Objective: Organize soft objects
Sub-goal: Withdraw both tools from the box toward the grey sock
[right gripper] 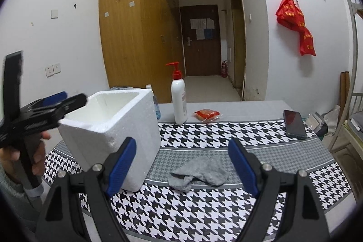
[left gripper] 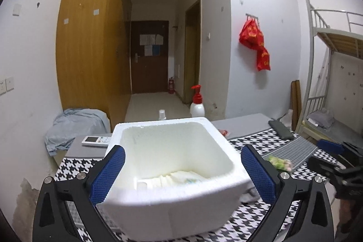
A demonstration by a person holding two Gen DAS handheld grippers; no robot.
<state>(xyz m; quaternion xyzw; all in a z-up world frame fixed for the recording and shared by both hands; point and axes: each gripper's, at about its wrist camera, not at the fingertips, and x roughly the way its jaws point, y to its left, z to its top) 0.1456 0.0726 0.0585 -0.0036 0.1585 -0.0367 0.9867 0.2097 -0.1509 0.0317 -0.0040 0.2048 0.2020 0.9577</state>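
Observation:
A white foam box (left gripper: 172,203) stands on the houndstooth tablecloth (right gripper: 204,133). Inside it lies a white folded soft item (left gripper: 181,177) with a small print. My left gripper (left gripper: 183,174) is open over the box's near rim, its blue pads wide apart on either side and pressing on nothing. In the right wrist view it (right gripper: 70,98) hangs at the box's (right gripper: 113,128) left rim, held by a hand. A grey sock (right gripper: 199,174) lies flat on the cloth, just ahead of my right gripper (right gripper: 182,168), which is open and empty. A small green and pink soft thing (left gripper: 279,162) lies right of the box.
A white pump bottle (right gripper: 179,101) with a red top, a red packet (right gripper: 206,115) and a dark phone (right gripper: 295,121) sit toward the table's far side. A remote (left gripper: 95,140) lies left of the box, near a blue cloth heap (left gripper: 72,128). A bunk bed (left gripper: 329,74) stands right.

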